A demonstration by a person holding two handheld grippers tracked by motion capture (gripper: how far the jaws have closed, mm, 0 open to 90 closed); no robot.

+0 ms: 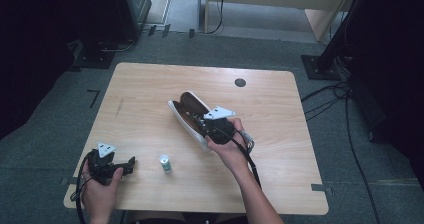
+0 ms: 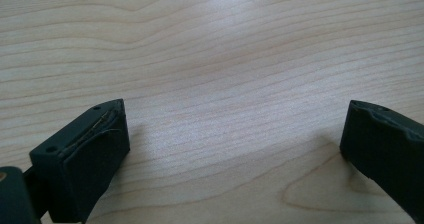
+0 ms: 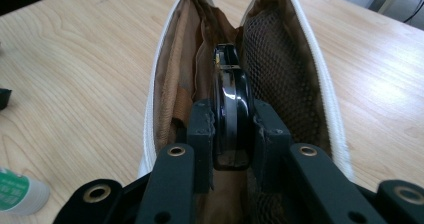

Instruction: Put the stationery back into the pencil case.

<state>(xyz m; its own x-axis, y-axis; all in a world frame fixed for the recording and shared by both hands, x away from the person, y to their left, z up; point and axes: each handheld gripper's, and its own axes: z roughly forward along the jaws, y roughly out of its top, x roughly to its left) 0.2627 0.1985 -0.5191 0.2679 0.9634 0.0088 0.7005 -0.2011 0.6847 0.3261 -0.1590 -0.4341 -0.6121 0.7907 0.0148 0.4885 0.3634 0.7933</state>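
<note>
An open white pouch [image 1: 185, 105] with brown lining lies near the middle of the table. In the right gripper view its white zip rim [image 3: 150, 99] spreads wide, with a mesh pocket [image 3: 285, 69] on the right wall. My right gripper [image 3: 232, 129] is shut on a flat, glossy black round case [image 3: 231, 94], held on edge inside the pouch's mouth. In the high view the right gripper [image 1: 212, 124] sits over the pouch's near end. My left gripper [image 1: 131, 164] rests at the table's front left, and its jaws [image 2: 235, 134] stand wide apart over bare wood with nothing between them.
A small white bottle with a green label [image 1: 165, 164] stands between the two hands, also at the lower left of the right gripper view as the bottle [image 3: 17, 191]. A dark round hole [image 1: 240, 82] marks the wooden table [image 1: 150, 84] near the far edge.
</note>
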